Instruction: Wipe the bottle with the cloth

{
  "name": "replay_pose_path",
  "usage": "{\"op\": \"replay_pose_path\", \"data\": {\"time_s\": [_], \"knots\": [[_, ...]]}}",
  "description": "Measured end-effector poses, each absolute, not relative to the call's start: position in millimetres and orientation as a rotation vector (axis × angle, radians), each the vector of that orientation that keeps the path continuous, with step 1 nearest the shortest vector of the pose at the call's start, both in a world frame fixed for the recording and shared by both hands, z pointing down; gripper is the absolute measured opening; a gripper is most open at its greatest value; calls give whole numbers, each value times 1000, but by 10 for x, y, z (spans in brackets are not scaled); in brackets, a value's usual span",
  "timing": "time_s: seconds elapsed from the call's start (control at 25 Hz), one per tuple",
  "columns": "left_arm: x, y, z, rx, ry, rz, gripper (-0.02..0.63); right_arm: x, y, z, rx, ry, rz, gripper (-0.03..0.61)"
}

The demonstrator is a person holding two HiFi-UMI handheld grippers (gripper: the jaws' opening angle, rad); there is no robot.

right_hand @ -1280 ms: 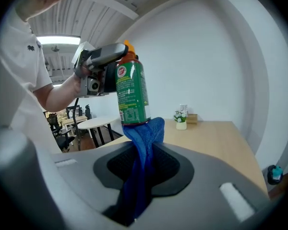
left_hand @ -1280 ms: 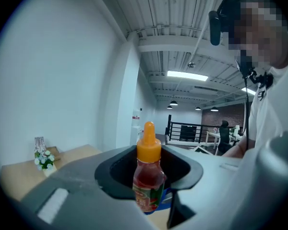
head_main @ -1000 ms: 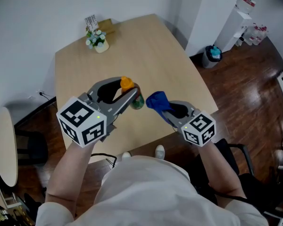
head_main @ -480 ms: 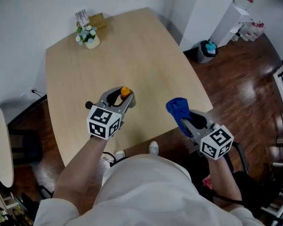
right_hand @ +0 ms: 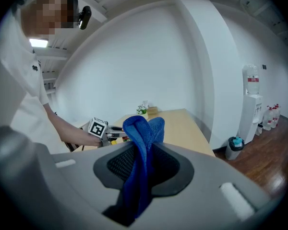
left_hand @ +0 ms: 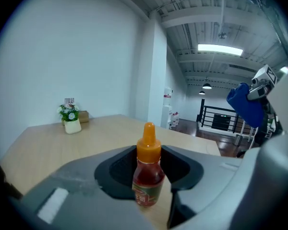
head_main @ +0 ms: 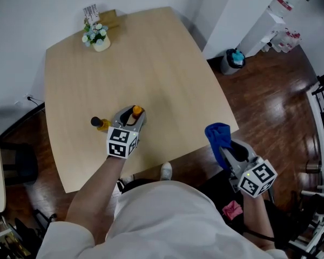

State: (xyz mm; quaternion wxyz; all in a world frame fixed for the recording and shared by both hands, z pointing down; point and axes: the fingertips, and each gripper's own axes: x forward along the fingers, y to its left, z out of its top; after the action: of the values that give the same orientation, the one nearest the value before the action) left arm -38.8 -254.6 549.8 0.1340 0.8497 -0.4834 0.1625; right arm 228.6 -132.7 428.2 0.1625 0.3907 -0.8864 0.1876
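Bottle [left_hand: 148, 176] gripped upright, cloth [head_main: 218, 134] held apart
The left gripper [head_main: 132, 116] closes on the bottle (orange cap, red contents), which stands on the pale wooden worktop [head_main: 151, 63]; the right gripper [head_main: 224, 147] pinches the blue cloth over dark wood floor [head_main: 270, 96].

No word or number comes through cleanly: the bottle [left_hand: 147, 176] wears a red-and-green label, but its print is too blurred to read. The small card [head_main: 90, 11] behind the flower pot [head_main: 100, 43] on the worktop [head_main: 167, 63] carries dark print too small to make out. The cubes on the left hand-held gripper [head_main: 134, 115] and the right hand-held gripper [head_main: 227, 149] show black-and-white square markers, patterns only, and the red label on the white water dispenser [head_main: 272, 23] is just as unreadable.
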Motion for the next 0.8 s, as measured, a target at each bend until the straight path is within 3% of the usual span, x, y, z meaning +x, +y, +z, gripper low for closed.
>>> {"op": "replay_pose_path", "data": {"time_s": [0.52,0.6,0.8], "knots": [[-360,-2441,5660,2551,-1371,495,166,1749,-1155,4104,1058,-2538,475,94],[-353,-2440,5572,2568,-1363,472,242,1654,-1128,4071,1061,-2539,466,94],[-398,-2060,5193,2638,-1306,408,250,1334,-953,3997,1058,-2562,443,94]]}}
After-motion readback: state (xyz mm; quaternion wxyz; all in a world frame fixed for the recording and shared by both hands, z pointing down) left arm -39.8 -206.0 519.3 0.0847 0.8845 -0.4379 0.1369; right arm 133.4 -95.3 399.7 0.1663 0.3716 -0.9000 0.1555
